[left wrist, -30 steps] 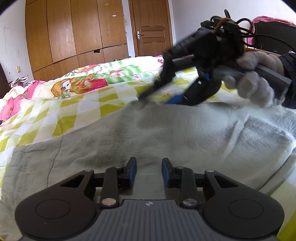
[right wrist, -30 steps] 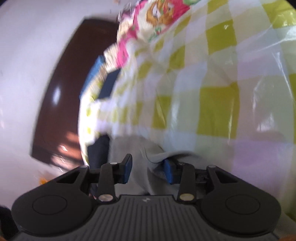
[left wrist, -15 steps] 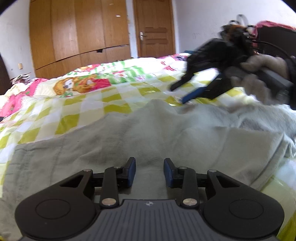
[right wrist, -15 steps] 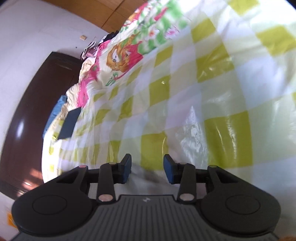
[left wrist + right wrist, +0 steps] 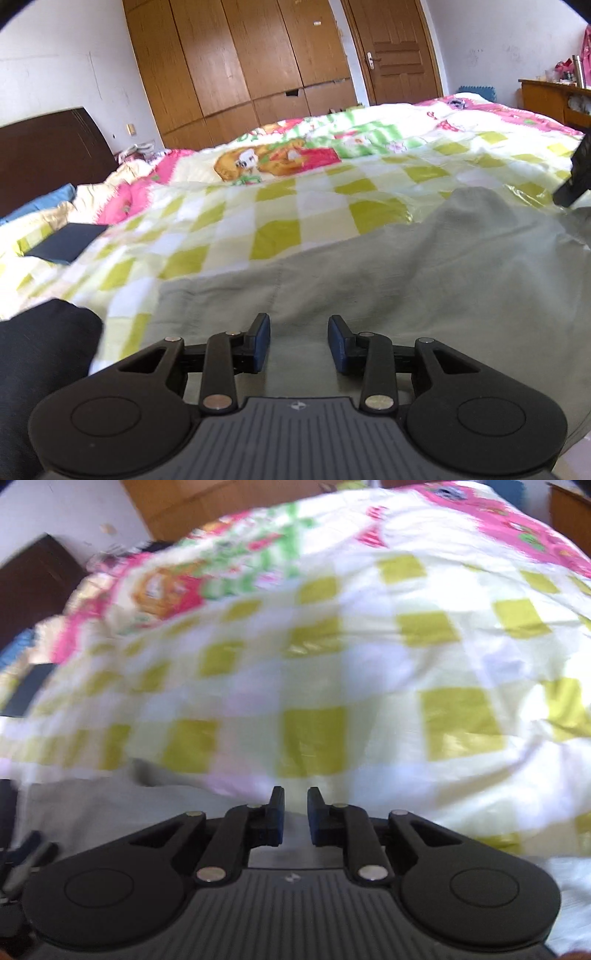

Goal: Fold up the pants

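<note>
- Left tongs point(image 5: 298, 341): jaws wide apart, holding nothing, low over the near part of the pants point(image 5: 406, 280).
- Right tongs point(image 5: 295, 818): jaws drawn close with a narrow gap showing; pale cloth lies under the gap, but the blurred view does not show whether any is pinched.
- The pants are grey-green, spread across the near side of the bed point(image 5: 332, 184), on the yellow-checked quilt point(image 5: 280, 206). A seam runs from near to far through the cloth, and a rounded hump stands up at its far right edge.
- Judged by its creases and drape, the cloth is light, soft and limp: it should sag and slide under its own weight and give no resistance, and it is not fragile.
- A pinch on an edge, hem or corner looks best, taking all layers at once; a grip in the flat middle would likely only bunch the top layer.
- The glossy quilt may let the pants slip when dragged.
- A dark flat thing point(image 5: 66, 242) lies far left, well apart.
</note>
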Motion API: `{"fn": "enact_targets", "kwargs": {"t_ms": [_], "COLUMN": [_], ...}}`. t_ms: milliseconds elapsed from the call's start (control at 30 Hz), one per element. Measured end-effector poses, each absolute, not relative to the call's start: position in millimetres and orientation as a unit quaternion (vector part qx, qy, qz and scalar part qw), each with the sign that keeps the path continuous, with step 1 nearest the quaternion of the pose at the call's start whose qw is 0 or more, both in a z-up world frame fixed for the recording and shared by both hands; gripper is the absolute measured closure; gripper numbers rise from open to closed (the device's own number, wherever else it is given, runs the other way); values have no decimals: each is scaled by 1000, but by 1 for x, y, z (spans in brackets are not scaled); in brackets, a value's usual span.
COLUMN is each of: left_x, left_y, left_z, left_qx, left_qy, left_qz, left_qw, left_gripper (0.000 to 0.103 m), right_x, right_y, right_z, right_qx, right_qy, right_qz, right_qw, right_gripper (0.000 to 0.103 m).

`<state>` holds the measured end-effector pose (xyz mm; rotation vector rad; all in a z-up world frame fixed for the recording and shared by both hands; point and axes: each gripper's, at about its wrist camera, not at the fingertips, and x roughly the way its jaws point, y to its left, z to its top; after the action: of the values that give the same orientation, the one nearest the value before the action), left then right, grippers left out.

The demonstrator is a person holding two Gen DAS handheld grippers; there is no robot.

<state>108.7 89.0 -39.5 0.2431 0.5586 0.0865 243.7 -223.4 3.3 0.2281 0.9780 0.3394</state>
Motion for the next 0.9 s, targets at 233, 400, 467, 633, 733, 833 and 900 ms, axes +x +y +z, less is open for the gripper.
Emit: {"fn": "enact_targets", "kwargs": {"t_ms": [233, 400, 467, 633, 733, 833, 900], "left_x": [108, 110, 105, 94, 86, 71, 64], "left_y": [122, 163, 166, 167, 164, 153, 140], "left_z": [-37, -45, -41, -41, -42, -30, -22], "left_qx": [159, 155, 159, 158, 166, 172, 176], "left_qy": [270, 301, 294, 302, 307, 294, 287], "left_qz": [100, 125, 129, 120, 117, 110, 101], "left_qw": [944, 932, 934, 932, 930, 934, 936], "left_gripper": [54, 45, 45, 46, 46, 46, 46], "right_x": [258, 262, 252, 222, 224, 204, 187], "right_y": [-149, -153, -142, -116, -134, -166, -188], "right_z": [-28, -6, 9, 2, -30, -15, -5], "right_qx": [68, 94, 63, 42, 81, 155, 141], "right_qy": [500, 477, 456, 470, 499, 470, 452], "right_qz": [228, 188, 184, 209, 161, 151, 127], "right_qw": [833, 853, 868, 857, 848, 856, 871], "right_gripper": [77, 70, 70, 60, 68, 63, 59]}}
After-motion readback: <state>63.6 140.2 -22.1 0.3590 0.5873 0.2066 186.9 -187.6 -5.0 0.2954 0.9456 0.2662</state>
